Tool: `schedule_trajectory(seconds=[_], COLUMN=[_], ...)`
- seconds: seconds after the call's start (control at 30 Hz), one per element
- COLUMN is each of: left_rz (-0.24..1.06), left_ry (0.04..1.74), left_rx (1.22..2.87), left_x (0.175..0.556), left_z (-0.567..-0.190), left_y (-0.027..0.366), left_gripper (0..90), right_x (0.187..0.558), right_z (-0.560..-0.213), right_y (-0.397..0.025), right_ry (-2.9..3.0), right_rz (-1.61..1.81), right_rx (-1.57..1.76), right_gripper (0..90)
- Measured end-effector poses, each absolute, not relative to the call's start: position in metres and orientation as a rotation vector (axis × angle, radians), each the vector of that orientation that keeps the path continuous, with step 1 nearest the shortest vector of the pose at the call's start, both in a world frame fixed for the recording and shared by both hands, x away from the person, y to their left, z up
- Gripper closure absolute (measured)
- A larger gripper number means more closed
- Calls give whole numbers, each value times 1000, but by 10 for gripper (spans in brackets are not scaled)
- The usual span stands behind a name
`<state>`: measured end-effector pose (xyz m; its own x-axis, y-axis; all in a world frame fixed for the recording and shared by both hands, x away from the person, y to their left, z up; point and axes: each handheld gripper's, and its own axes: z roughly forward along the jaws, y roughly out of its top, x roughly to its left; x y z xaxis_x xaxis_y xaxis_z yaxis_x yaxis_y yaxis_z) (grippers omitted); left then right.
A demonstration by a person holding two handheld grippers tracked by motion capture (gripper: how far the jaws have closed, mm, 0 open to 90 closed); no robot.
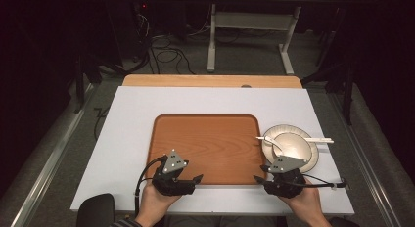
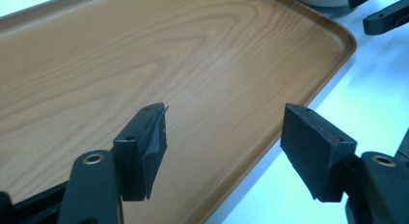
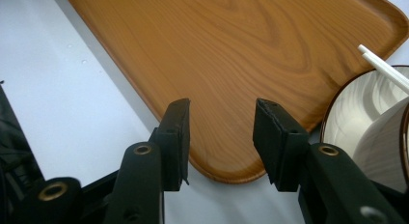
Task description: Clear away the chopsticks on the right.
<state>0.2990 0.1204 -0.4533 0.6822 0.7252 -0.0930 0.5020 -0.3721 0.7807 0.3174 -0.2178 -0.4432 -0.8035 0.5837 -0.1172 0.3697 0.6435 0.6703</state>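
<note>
both hands rest at the near edge of the table [image 1: 127, 139], one gripper at each near corner of the wooden tray [image 1: 205, 139]. left gripper [image 1: 198, 179] has its fingers [image 2: 144, 147] spread wide, nothing between them, hanging just over the tray's near left part and aimed across the wood. right gripper [image 1: 258, 178] fingers [image 3: 176, 137] are parted too, a narrower gap, empty, lined up on the tray's near right corner [image 3: 226, 171]. looks like a two-handed staging pose: each side squared to the tray rim, probably so the tray can be pinched at both ends or used as the drop spot. tray is bare, lying flat mid table. just right of it, apart from the rim, sits the plate [image 1: 313, 161] with a bowl [image 1: 288, 145] stacked in it and white chopsticks [image 1: 320, 139] laid across the top (a spoon-like thing may sit in the bowl, too small to tell). that stack is nearest the right gripper, so it's likely the one to reach for it.
</note>
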Motion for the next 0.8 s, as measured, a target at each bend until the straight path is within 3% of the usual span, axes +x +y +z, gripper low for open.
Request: schedule_trajectory(seconds=[0.8], left_rz=[329], left_ry=[943], left_rx=[2061], left_x=[300], left_z=[-455], left_y=[118], left_gripper=[332], right_x=[319], right_z=[-437], right_y=[-223], right_ry=[2531], right_rz=[933], right_rx=[775], right_gripper=[592])
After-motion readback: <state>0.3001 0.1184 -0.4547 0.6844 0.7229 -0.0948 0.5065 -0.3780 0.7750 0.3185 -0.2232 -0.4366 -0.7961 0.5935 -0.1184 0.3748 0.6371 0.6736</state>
